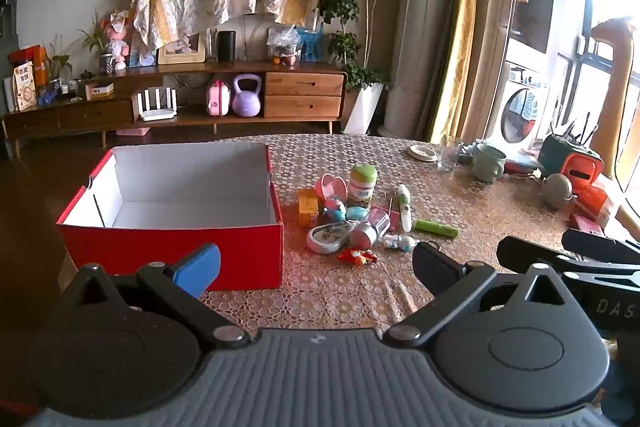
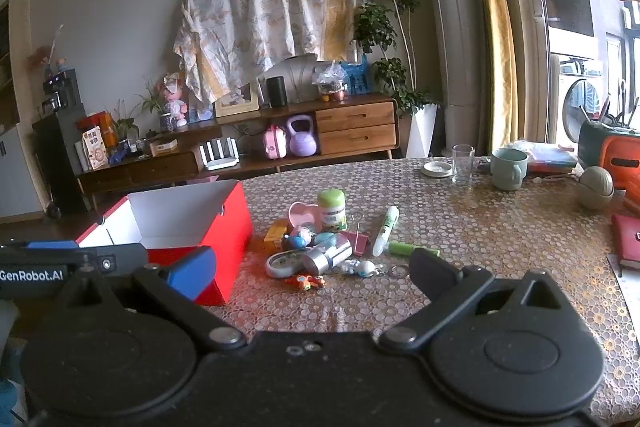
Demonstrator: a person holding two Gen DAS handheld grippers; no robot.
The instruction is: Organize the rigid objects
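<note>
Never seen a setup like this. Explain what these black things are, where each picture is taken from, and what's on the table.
Each picture comes from a camera mounted on a hand-held grasping tool, looking forward along its two fingers. One view shows the left tool, the other the right tool. Both stand open and hold nothing. On the patterned table sits an open red box, nothing visible inside, and beside it a pile of small things, including a green-capped bottle, a white pen and a pink heart-shaped case.
</note>
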